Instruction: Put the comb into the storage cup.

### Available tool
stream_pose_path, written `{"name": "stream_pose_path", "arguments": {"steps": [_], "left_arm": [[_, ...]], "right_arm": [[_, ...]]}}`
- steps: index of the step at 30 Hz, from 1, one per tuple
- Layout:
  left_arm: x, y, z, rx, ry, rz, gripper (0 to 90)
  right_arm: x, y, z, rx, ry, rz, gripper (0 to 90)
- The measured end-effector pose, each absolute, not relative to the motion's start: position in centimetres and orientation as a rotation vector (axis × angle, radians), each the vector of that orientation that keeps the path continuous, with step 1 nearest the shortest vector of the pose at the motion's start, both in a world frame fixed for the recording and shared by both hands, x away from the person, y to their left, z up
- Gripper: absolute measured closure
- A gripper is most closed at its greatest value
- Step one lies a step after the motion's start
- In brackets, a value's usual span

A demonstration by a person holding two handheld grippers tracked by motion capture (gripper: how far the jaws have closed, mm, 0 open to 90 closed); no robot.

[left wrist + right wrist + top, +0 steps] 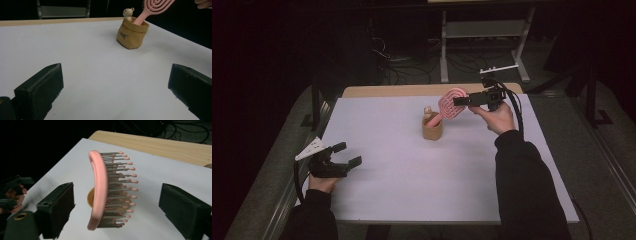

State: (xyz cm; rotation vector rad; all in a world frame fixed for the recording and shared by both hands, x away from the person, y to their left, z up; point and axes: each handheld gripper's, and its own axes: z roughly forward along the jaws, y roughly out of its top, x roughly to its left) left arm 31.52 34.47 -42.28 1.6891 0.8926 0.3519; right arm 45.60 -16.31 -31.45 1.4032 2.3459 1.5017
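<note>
— What do we see by the right gripper [458,101]?

— Its jaws stand wide, either side of the pink hairbrush [451,104] head; we see gaps on both sides, so nothing is clamped. The brush leans with its handle down in the small tan paper pouch [432,131] near the middle of the white tabletop [402,180].

— Any writing?

— We make out small dark lettering on the pouch's front in the left gripper view, too tiny to read. A little bear figure [128,13] peeks over its rim.

— And our left gripper [346,154]?

— Spread open and empty, low over the tabletop's near left edge, well apart from the pouch.
</note>
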Motion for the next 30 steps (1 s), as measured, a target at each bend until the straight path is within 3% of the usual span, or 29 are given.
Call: {"name": "stream_pose_path", "arguments": {"steps": [4, 30], "left_arm": [[31.5, 34.5, -42.3, 1.688, 0.896, 0.355, 0.0], [31.3, 34.4, -42.1, 1.690, 0.884, 0.360, 0.0]], "right_arm": [[45.3, -16.8, -31.4, 1.386, 2.347, 1.489, 0.0], [43.2, -21.4, -32.5, 1.400, 2.316, 1.460, 0.0]]}}
